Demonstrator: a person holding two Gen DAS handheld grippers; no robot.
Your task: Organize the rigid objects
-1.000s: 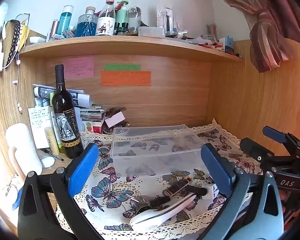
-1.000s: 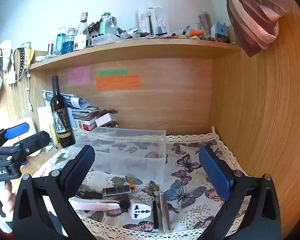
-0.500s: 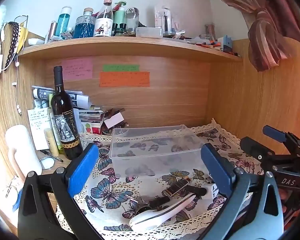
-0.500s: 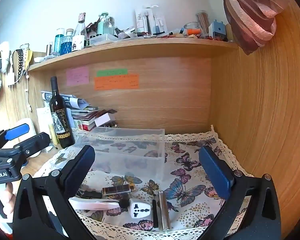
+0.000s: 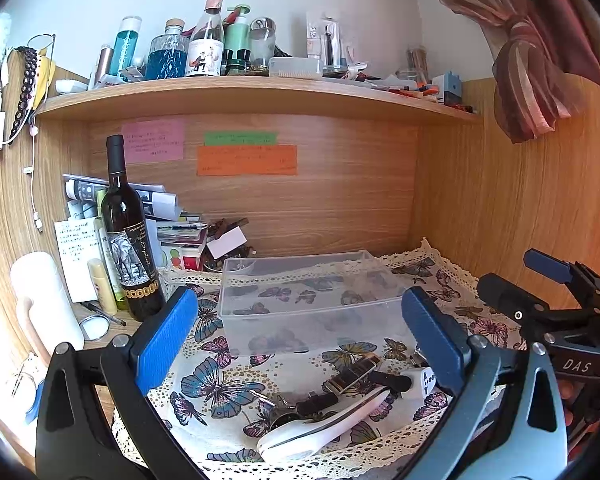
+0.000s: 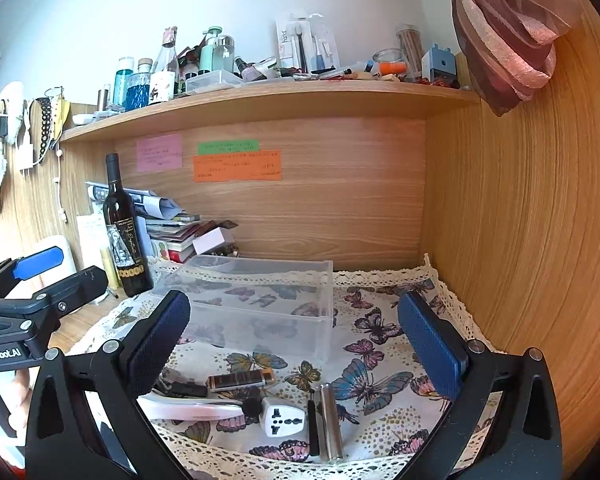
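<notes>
An empty clear plastic box (image 5: 300, 300) (image 6: 256, 300) stands on the butterfly cloth. In front of it lie small rigid objects: a white and pink handheld device (image 5: 324, 424) (image 6: 188, 406), a brown rectangular case (image 5: 354, 376) (image 6: 240, 380), a white plug adapter (image 6: 282, 420) (image 5: 422, 380), a silver metal cylinder (image 6: 330, 420) and black pieces (image 5: 316, 402). My left gripper (image 5: 300, 336) is open and empty above these objects. My right gripper (image 6: 296, 340) is open and empty, just in front of the box.
A dark wine bottle (image 5: 128, 236) stands left of the box beside stacked papers and books (image 5: 172, 232). A white cylinder (image 5: 46, 300) is at far left. A cluttered shelf (image 5: 240, 96) runs overhead. A wooden wall (image 6: 520, 240) closes the right side.
Both views have shifted only slightly. Both grippers stay open and empty and no object has moved.
</notes>
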